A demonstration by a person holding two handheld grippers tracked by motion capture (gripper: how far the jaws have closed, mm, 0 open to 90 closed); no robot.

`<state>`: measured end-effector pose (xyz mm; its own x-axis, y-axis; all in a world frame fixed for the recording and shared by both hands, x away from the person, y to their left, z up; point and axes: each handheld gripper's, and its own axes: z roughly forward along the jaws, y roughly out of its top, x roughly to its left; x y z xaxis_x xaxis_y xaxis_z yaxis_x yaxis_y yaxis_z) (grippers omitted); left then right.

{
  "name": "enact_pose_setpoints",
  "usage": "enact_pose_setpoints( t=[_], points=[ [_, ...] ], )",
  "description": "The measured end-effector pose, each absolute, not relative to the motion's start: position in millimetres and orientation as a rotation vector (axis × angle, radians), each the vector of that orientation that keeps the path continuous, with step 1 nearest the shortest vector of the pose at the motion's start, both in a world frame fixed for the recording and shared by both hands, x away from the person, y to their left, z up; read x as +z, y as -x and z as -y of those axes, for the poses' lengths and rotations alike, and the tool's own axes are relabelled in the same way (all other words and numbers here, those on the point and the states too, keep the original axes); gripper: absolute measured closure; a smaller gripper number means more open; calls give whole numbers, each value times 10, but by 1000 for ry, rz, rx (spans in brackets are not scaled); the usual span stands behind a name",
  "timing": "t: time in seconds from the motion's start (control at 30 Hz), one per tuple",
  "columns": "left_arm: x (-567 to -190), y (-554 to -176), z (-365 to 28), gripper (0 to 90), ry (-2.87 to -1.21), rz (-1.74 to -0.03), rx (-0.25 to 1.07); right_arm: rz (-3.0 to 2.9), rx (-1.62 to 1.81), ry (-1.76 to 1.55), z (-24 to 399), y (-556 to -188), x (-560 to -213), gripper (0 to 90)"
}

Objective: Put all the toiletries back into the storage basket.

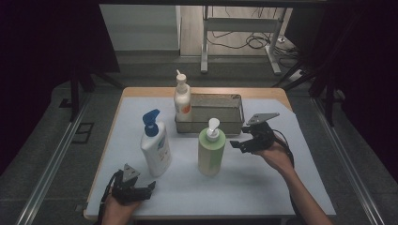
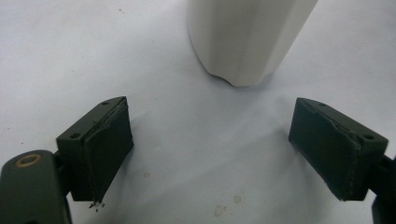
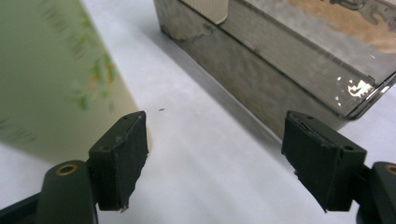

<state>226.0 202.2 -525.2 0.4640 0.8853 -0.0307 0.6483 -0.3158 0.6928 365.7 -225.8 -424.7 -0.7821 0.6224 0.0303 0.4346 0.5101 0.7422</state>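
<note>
A lab or test room is suggested: dark curtains are hung on either side of the counter, and cables are strewn beneath a metal desk frame behind it.

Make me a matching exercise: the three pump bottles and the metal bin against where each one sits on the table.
Things:
1. Green bottle
2. Blue-pump bottle
3. Orange-label bottle
4. Metal bin

Places:
A. At the bin's left end, toward the far edge
B. Just left of the open right gripper
C. Far side, right of centre
D. Nearest the left gripper

Pairs: 1-B, 2-D, 3-A, 4-C
</note>
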Motion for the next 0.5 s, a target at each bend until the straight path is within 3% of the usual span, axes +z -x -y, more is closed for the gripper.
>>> enact_pose_setpoints(
  t=[0.5],
  points=[
    [-5253, -2259, -2021, 129, -2069, -1271, 476, -2555, 1203, -811, 2187, -3234, -4295, 111]
  ],
)
